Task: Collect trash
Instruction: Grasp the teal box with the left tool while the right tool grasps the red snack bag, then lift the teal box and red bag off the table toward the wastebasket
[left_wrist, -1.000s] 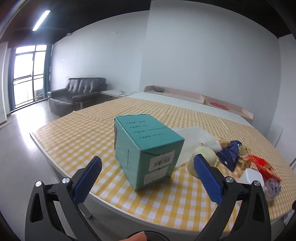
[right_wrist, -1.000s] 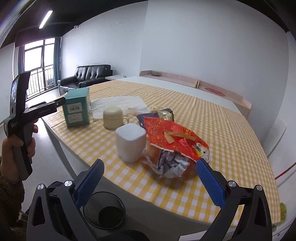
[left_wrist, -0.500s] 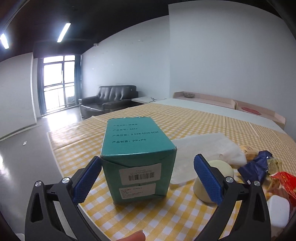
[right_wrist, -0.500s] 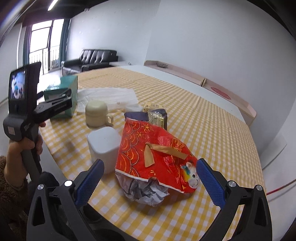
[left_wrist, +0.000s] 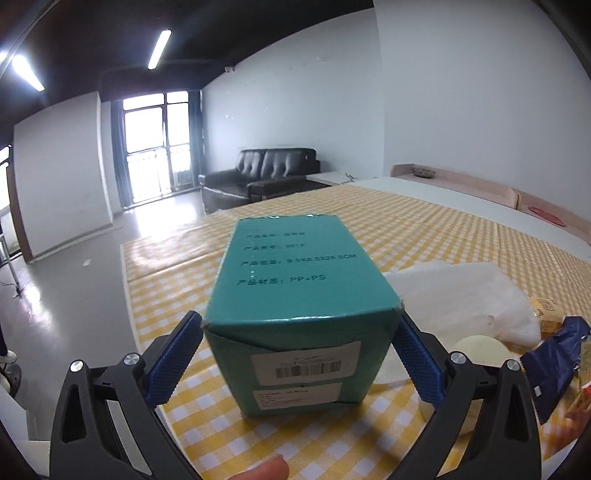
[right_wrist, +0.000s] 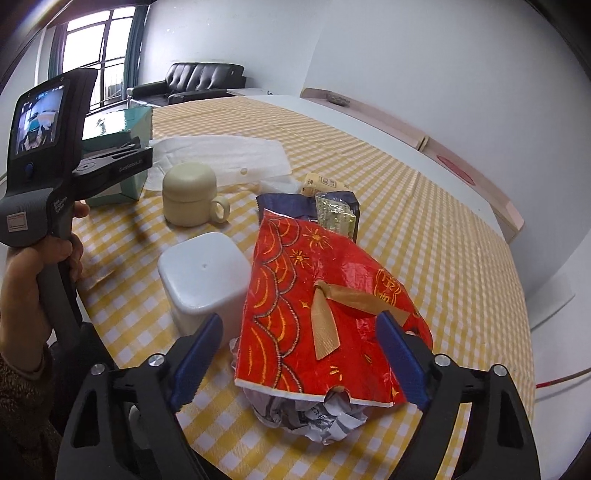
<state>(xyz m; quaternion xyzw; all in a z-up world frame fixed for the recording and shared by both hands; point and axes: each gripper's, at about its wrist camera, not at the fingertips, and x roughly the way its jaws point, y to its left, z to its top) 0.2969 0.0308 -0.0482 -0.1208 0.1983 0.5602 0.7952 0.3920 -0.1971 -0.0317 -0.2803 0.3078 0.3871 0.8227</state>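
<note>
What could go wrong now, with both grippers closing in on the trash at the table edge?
1. The teal cardboard box stands near the table edge; the left gripper straddles it, and an uneven squeeze might tip it off.
2. The right gripper's jaws have been closing around the red foil bag; crumpled paper could spill out.
</note>
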